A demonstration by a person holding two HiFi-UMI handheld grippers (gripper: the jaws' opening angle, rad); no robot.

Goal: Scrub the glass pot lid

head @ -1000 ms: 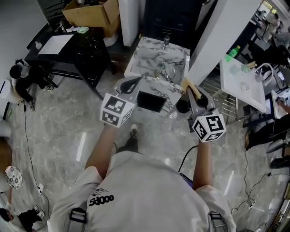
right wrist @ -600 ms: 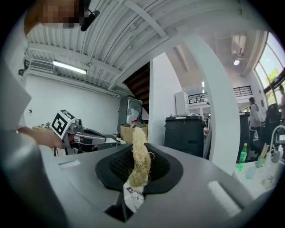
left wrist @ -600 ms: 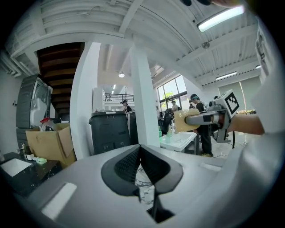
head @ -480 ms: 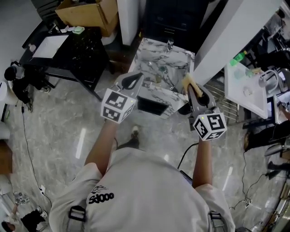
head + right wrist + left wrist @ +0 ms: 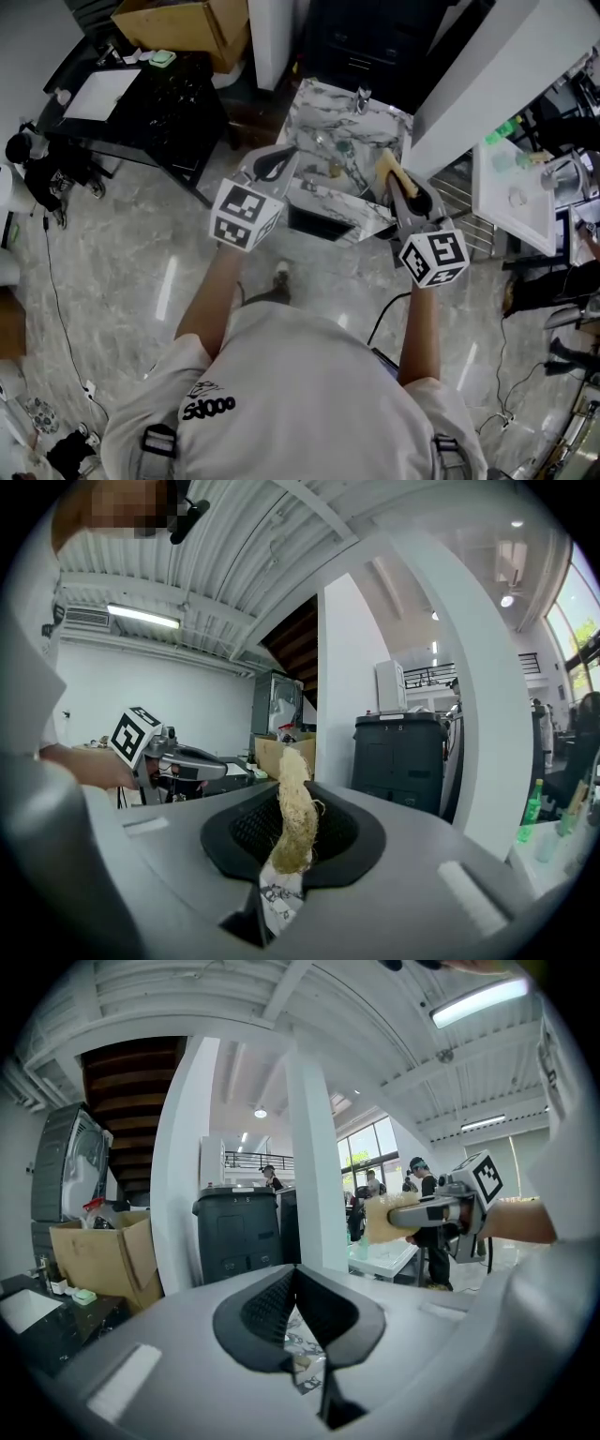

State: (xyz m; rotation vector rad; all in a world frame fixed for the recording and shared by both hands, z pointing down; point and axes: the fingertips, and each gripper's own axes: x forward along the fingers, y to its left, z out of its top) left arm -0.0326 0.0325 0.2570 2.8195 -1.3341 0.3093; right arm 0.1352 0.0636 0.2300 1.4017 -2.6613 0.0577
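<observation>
We've got the L gripper (image 5: 293, 1281) shut w/ nothing in it. The R gripper (image 5: 397, 187) is clamped on a tan loofah (image 5: 292, 803), and both are held up over the marble sink (image 5: 319, 116). Can't pick out the lid for sure; prob. among the bits in the sink, too small to tell. It's glass, so we'd expect heavy-ish, stiff, slick when wet, breakable: take the knob or rim w/ L, scrub w/ R.
</observation>
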